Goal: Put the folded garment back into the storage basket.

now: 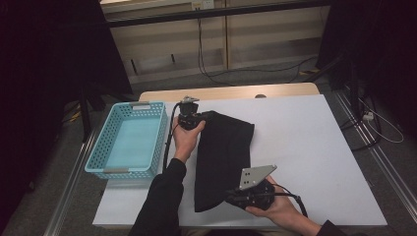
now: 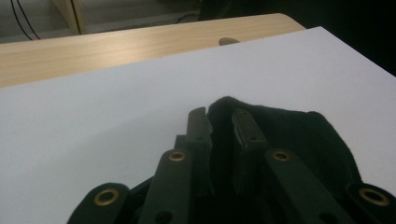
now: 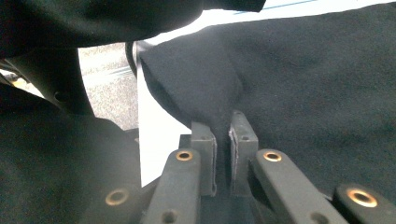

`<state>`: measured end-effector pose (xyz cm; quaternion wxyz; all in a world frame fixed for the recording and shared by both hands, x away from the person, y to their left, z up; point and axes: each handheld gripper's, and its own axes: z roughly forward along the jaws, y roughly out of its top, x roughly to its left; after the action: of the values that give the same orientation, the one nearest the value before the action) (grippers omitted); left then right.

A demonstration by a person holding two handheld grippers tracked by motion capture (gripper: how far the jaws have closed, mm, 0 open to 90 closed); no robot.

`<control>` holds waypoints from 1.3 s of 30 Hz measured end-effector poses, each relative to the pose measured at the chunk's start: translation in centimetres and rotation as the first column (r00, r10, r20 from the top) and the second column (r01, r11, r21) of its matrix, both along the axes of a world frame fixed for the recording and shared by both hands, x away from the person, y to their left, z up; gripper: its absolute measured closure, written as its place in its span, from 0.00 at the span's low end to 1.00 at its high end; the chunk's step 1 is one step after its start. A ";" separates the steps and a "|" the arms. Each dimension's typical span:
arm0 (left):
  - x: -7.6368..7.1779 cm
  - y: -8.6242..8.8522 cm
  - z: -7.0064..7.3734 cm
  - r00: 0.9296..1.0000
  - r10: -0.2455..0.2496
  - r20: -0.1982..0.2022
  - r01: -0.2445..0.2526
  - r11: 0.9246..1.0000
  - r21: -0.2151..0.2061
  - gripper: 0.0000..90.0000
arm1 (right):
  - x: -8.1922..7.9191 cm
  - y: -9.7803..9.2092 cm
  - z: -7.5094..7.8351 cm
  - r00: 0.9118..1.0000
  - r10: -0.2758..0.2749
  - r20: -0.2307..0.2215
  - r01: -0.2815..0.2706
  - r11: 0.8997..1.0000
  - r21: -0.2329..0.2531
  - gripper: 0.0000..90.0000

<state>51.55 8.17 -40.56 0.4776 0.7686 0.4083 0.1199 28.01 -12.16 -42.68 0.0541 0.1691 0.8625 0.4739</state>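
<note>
My left hand-held gripper (image 1: 189, 117) pinches the far corner of the black cloth (image 1: 223, 157), jaws closed on a bunched fold w/ the tip poking up between them in the left gripper view (image 2: 223, 122). My right hand-held gripper (image 1: 235, 196) clamps the near edge, cloth (image 3: 299, 93) squeezed tight between the jaws. Cloth lies folded lengthwise on the white counter (image 1: 305, 142), approx. mid-counter, just right of the blue basket (image 1: 129, 139), not touching it.
</note>
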 end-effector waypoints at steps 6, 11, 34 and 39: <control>0.0 0.4 0.8 1.000 0.006 0.010 -0.006 1.000 -0.014 0.88 | -0.1 -0.2 0.7 1.000 -0.007 0.014 0.007 1.000 0.020 0.94; -0.1 0.7 1.4 1.000 0.012 0.015 -0.011 0.999 -0.036 0.88 | -0.1 -0.1 1.0 1.000 -0.005 0.023 0.004 1.000 0.029 0.94; -0.6 2.4 5.2 0.997 0.031 0.070 -0.029 0.999 -0.034 0.89 | 0.0 0.7 3.2 0.998 0.004 0.057 -0.010 0.995 0.103 0.94; -0.6 3.1 5.8 0.997 0.033 0.074 -0.030 0.999 -0.034 0.89 | -0.1 1.1 3.6 0.998 -0.002 0.064 -0.006 0.993 0.118 0.94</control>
<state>50.94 11.29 -34.75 0.5033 0.7490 0.4043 0.1492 27.92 -11.03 -39.12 0.0711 0.1559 0.8309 0.5295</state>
